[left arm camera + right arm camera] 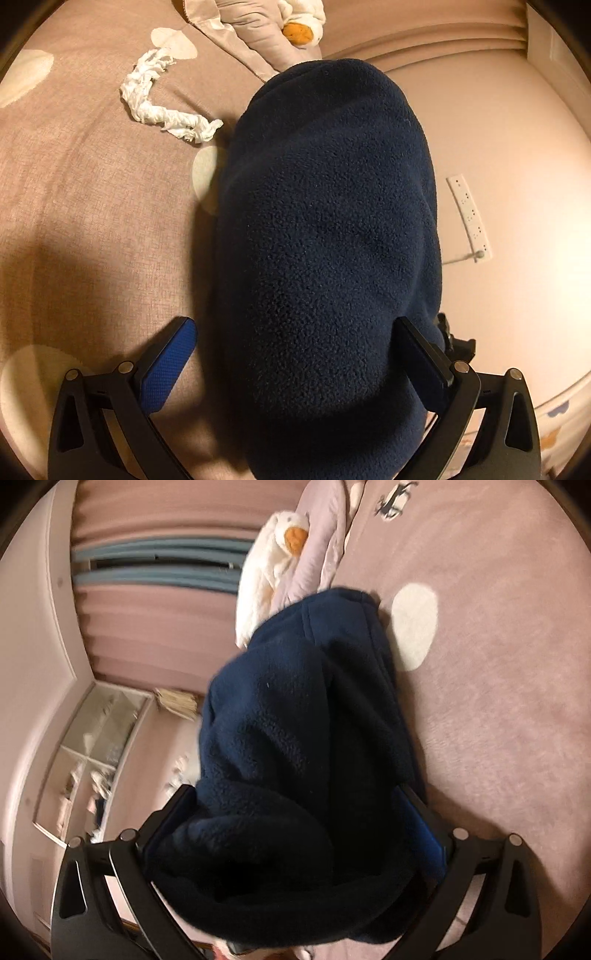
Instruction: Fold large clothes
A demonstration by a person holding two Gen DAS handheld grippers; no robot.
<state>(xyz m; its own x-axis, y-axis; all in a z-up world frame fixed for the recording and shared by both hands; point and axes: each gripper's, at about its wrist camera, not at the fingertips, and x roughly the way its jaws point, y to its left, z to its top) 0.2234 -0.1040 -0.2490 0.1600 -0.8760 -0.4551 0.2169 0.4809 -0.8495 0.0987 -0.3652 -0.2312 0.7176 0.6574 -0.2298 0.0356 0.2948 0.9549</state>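
Carrying the fleece (325, 229) over the bed (92, 221), mid-fold by the look of it. Left tool (295, 369) stands wide, cloth draped between its fingers; whether it grips, nobody can tell. Right tool (295, 834) is stuffed with bunched fleece, apparently clamped. Both point toward twelve o'clock, the right one tilted. Next: lay the edge down flat, clear of the goose (273, 561).

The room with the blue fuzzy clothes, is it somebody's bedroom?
Most likely a bedroom. The navy fleece lies on a pink bedspread, a plush duck rests against a pillow, and curtains hang behind.
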